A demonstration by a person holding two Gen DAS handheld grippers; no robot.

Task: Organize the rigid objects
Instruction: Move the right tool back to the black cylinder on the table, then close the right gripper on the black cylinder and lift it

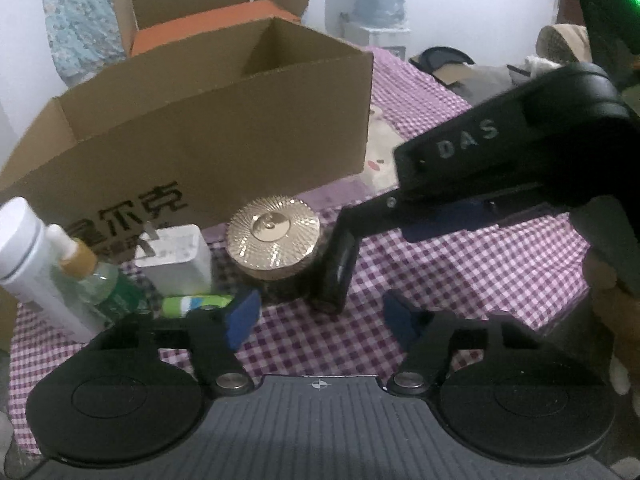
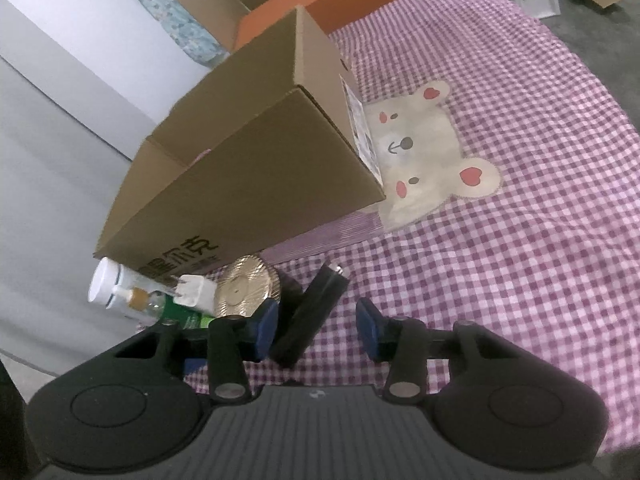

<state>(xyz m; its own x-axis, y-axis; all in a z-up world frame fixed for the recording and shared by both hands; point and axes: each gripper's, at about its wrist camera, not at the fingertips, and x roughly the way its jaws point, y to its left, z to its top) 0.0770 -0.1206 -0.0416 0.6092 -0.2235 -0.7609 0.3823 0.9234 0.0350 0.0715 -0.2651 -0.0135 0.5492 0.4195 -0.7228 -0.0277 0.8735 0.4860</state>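
Several small things stand in a row in front of an open cardboard box [image 1: 220,120]: a white cylinder [image 1: 24,248], a clear bottle with a tan collar [image 1: 92,276], a white charger plug [image 1: 176,260], a green and white tube [image 1: 196,304] and a gold ribbed round jar [image 1: 274,236]. A black oblong block [image 2: 308,312] with a metal tip lies tilted between the fingers of my right gripper [image 2: 320,320]. It touches the left pad [image 2: 268,320] and stands apart from the right one. My left gripper [image 1: 320,318] is open over bare cloth, just in front of the jar and the block [image 1: 336,268].
Everything rests on a purple checked cloth [image 2: 520,240] with a bear patch [image 2: 424,152]. A second open carton and an orange box [image 1: 208,24] stand behind the cardboard box. The right gripper's housing [image 1: 500,128] reaches in from the right of the left wrist view.
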